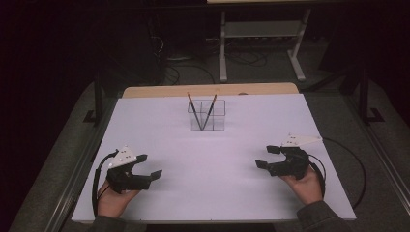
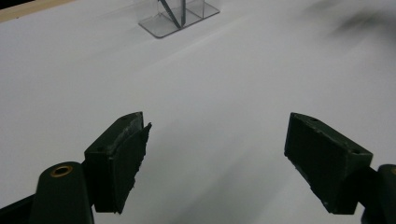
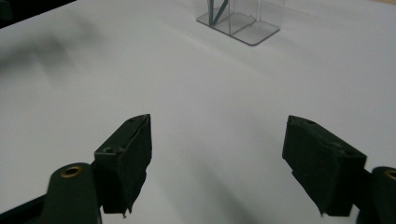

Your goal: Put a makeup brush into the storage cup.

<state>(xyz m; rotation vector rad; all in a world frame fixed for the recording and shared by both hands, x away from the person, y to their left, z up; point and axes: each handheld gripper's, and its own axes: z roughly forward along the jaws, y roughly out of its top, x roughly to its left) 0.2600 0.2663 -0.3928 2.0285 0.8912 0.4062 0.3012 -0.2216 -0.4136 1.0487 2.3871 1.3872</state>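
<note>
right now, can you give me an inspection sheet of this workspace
surface: white table top, bare between the hands; a strip of wood edge at its far side.
job's things: clear holder with compartments, standing upright toward the far middle; two pencils lean crossed inside it.
clutter: nothing seen.
grippers: left hand-held gripper low over the near left of the table, jaws wide apart, nothing between them; right hand-held gripper at the near right, jaws wide apart, nothing between them.
cables: one black cable loops by the left hand; another curves off the table's right edge.
surroundings: dark room, grey floor, a light metal frame behind the table.
</note>
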